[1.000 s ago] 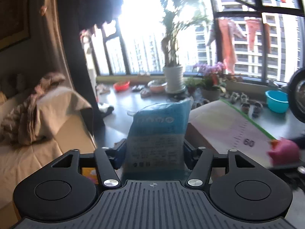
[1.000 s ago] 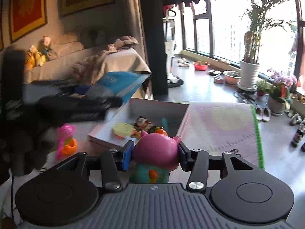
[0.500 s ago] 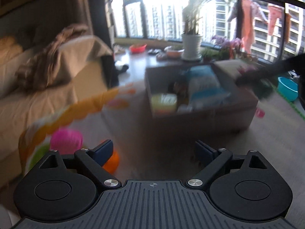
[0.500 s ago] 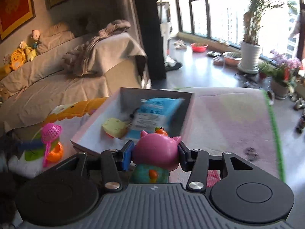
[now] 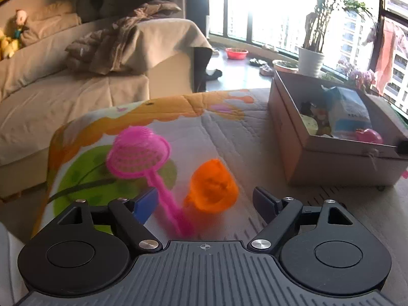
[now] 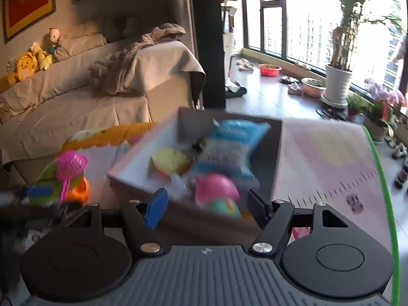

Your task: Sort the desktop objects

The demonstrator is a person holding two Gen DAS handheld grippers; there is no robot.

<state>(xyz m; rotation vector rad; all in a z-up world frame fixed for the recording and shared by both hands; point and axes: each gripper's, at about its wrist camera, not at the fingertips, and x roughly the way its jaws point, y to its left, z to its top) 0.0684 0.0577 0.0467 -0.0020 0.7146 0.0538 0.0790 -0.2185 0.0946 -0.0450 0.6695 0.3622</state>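
Left wrist view: left gripper (image 5: 204, 199) spread wide, nothing held; jaws just closing a little. Pink strainer (image 5: 139, 153) just ahead between jaws, judged light, hard plastic; thin handle best gripped. Right gripper (image 6: 206, 204) let go, jaws just opening, pig toy (image 6: 216, 193) dropped ahead in box (image 6: 142, 178).

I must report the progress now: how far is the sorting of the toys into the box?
Done: the blue packet and a yellow toy lie in the box.

In hand: the right tool, jaws just opening, lets the pink pig toy into the box.

Left: the pink strainer and orange cup, before the open left tool.
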